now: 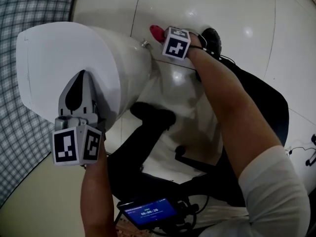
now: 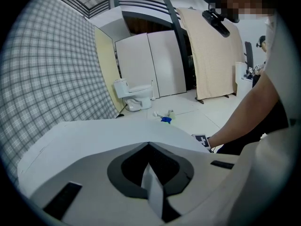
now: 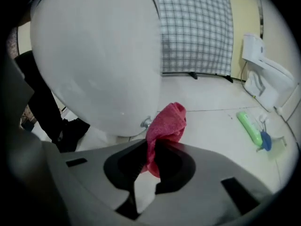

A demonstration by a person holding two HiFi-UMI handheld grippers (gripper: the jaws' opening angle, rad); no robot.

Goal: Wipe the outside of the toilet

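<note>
Toilet (image 1: 123,63) stands white on the tiled floor (image 1: 237,19), beside a checked screen (image 1: 29,9). The left gripper (image 2: 148,145) has its jaws together with nothing between them, and it rests on the toilet's closed lid (image 1: 49,68). The right gripper (image 3: 149,145) is clamped on a red cloth (image 3: 167,121), which it holds low at the side of the bowl, just beside a metal bolt (image 3: 146,123). A green bottle (image 3: 249,127) lies on the floor well apart, near a second toilet (image 3: 263,74).
</note>
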